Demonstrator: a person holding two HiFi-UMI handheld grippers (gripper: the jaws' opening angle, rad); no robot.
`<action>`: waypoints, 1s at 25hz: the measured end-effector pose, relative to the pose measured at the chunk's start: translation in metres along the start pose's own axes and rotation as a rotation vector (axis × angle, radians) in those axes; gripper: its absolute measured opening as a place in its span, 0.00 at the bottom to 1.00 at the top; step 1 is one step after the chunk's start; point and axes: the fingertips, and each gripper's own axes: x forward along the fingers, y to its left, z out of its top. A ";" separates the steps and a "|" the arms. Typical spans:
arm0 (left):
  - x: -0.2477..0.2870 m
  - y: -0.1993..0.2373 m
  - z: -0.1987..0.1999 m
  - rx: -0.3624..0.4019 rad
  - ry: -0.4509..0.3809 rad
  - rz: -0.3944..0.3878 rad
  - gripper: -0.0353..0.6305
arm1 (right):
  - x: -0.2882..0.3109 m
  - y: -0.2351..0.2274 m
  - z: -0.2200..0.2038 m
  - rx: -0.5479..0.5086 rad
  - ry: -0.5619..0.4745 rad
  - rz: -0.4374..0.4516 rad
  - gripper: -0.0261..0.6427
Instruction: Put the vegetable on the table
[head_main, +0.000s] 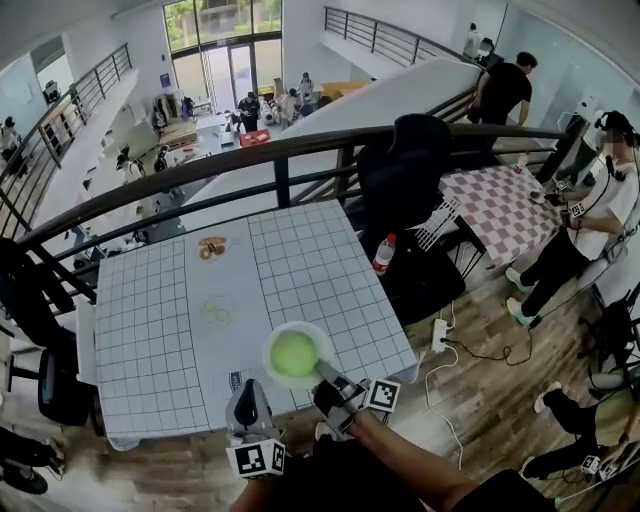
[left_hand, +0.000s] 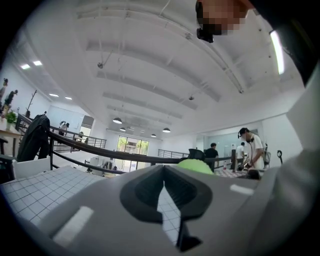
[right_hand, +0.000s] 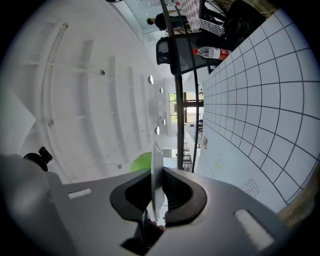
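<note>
Vegetable (head_main: 294, 355) on plate (head_main: 269, 347) above table (head_main: 150, 320)
Right gripper (head_main: 323, 376) clamps the plate rim; left gripper (head_main: 247, 388) closed, empty. Bottle (head_main: 383, 253) label unreadable.

Right gripper (head_main: 322, 374) is tilted on its side, its jaws clamped on the thin rim of the plate (head_main: 269, 348), which stands edge-on between the pads (right_hand: 167, 192). Left gripper (head_main: 249, 386) has its fingertips touching with nothing between them and points forward, level beside the right. The right forearm (head_main: 405, 460) is extended behind its gripper.

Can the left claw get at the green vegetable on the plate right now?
Probably yes: the vegetable lies uncovered on the plate the right claw holds, the left claw close by, though shut.
</note>
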 end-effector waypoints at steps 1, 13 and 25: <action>0.003 -0.003 0.000 0.002 -0.003 0.001 0.06 | 0.000 -0.003 0.004 0.003 0.000 -0.003 0.09; 0.016 -0.005 -0.012 0.021 0.025 -0.014 0.06 | -0.005 -0.035 0.024 0.026 -0.006 -0.050 0.09; 0.013 0.003 -0.012 0.020 0.035 0.024 0.06 | 0.009 -0.101 0.024 0.037 0.034 -0.101 0.09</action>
